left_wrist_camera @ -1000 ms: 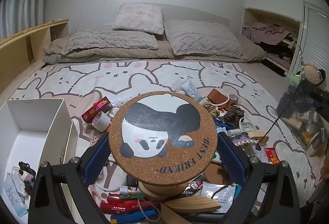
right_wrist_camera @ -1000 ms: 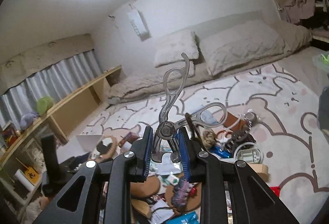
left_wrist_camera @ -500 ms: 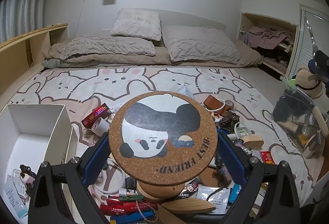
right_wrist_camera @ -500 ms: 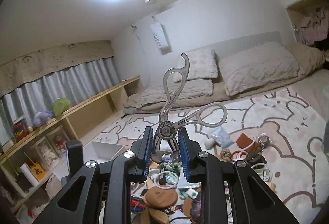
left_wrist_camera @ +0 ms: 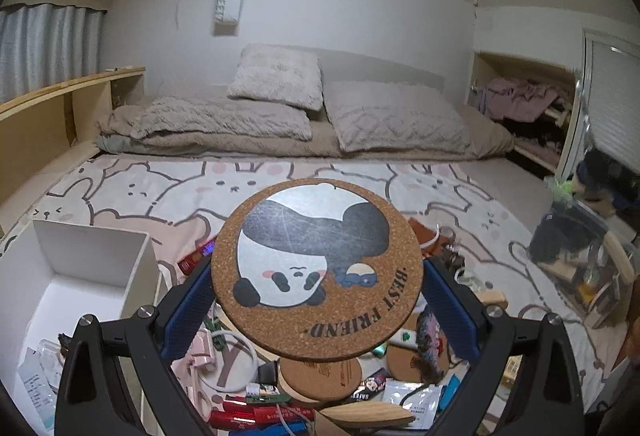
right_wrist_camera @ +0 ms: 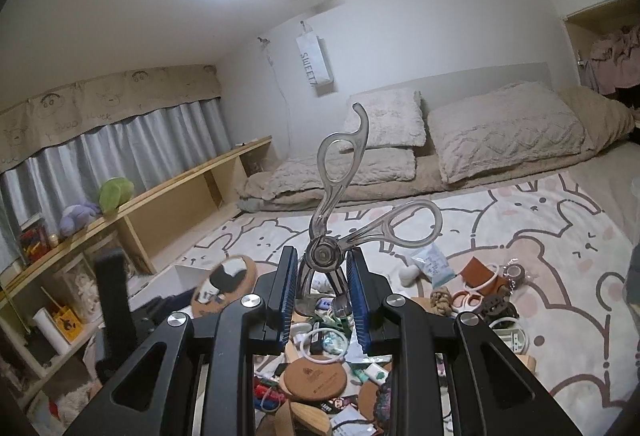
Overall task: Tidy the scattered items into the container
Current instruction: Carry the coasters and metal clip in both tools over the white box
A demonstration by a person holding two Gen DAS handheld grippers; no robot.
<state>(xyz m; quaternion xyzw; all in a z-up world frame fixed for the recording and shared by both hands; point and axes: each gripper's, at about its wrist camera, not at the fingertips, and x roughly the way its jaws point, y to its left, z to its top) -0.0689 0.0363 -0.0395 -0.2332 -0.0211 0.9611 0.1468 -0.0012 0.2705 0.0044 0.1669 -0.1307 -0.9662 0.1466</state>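
My left gripper [left_wrist_camera: 318,300] is shut on a round cork coaster [left_wrist_camera: 316,268] printed with a panda and "BEST FRIEND", held flat above the clutter. The white open box [left_wrist_camera: 96,248] sits on the bed at lower left, with a few items inside. My right gripper [right_wrist_camera: 322,272] is shut on a pair of clear-handled scissors [right_wrist_camera: 340,195], gripped at the pivot with the handles sticking up and splayed. The coaster [right_wrist_camera: 224,282] and the left gripper also show at left in the right wrist view, next to the box [right_wrist_camera: 188,274].
A heap of small items [left_wrist_camera: 320,388] lies under both grippers: cork coasters, wooden pieces, red tubes, packets, a white ring. More clutter [right_wrist_camera: 472,284] spreads right on the bunny-print sheet. Pillows [left_wrist_camera: 280,79] lie at the back, a wooden shelf [right_wrist_camera: 168,203] runs left, a bag [left_wrist_camera: 576,260] stands right.
Both grippers have risen with their loads; the clutter sits lower in each view. The right wrist view has tilted up and swung left, showing more ceiling, curtain and shelf.
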